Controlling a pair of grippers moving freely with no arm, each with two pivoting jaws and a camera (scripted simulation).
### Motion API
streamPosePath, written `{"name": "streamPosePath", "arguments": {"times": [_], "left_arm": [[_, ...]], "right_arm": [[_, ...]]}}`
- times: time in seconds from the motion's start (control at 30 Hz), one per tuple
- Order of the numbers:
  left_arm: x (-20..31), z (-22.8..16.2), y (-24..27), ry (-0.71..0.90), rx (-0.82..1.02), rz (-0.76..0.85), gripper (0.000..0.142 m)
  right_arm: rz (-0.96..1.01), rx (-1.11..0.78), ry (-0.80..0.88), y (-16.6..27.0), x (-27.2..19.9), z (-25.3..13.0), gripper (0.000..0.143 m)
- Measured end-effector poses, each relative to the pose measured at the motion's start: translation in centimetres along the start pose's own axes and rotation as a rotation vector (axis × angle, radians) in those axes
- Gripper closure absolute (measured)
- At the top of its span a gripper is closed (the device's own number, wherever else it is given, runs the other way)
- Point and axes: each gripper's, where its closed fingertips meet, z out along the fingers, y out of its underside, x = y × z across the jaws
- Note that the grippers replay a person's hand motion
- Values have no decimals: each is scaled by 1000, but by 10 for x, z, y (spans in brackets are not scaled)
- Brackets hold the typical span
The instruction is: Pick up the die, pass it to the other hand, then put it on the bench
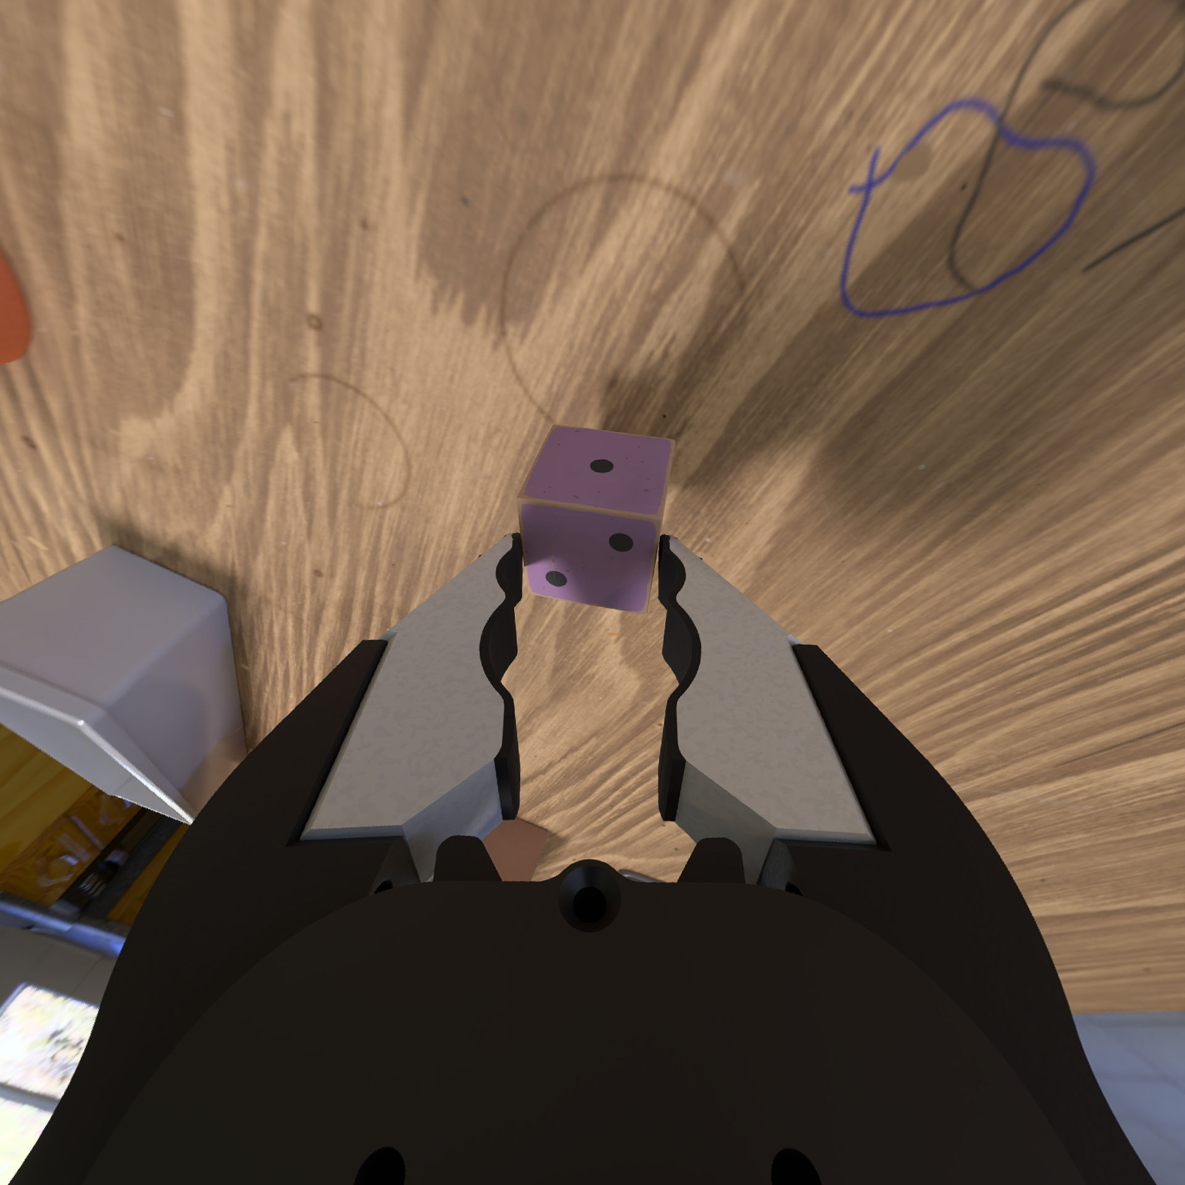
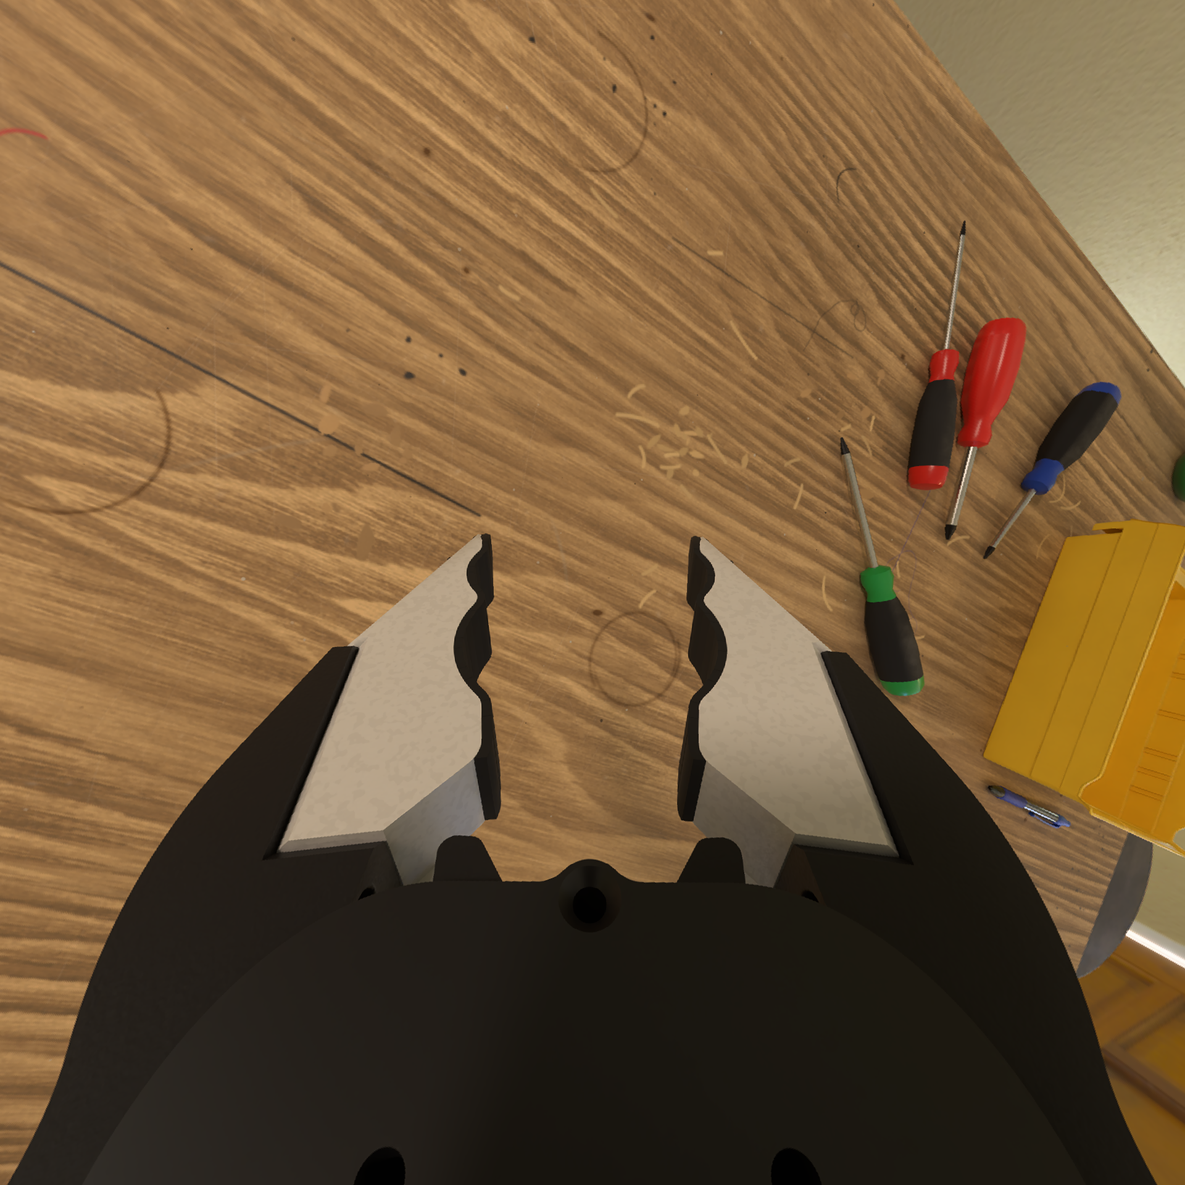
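Note:
A purple die [image 1: 593, 519] with black pips sits between the fingertips of my left gripper [image 1: 588, 567]. Both black pads touch its sides, so the gripper is shut on it. The die's shadow falls up and to the right on the wooden bench [image 1: 288, 192], so the die is held above the surface. My right gripper [image 2: 590, 558] is open and empty, and looks down on bare bench wood [image 2: 288, 256]. The die does not show in the right wrist view.
A white box [image 1: 115, 654] stands at the left, with an orange object [image 1: 9, 314] at the left edge. Several screwdrivers [image 2: 936, 417], a yellow bin [image 2: 1103, 680] and a blue pen [image 2: 1029, 806] lie to the right, near the bench edge [image 2: 1058, 211].

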Motion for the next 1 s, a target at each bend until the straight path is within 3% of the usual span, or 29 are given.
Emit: {"name": "streamPosePath", "arguments": {"times": [0.17,0.33,0.47,0.6,0.77,0.87,1.0], "left_arm": [[-6,-50,-17,-24,197,-72,100],[8,-136,-69,-22,614,-84,100],[51,-194,-113,155,900,-71,100],[97,-222,-153,280,1027,-1,100],[157,-255,-194,498,1146,80,100],[190,-277,-210,718,1187,96,100],[217,-287,-223,918,1171,118,100]], "right_arm": [[-7,19,3,-4,-1,-3,82],[-59,144,11,-30,-9,-18,72],[-201,402,-35,-75,-45,-48,63],[-338,670,-263,-114,-114,-89,58],[-588,935,-417,-137,-203,-124,56],[-704,1005,-382,-141,-236,-126,55],[-724,1096,-274,-149,-247,-133,50]]}}
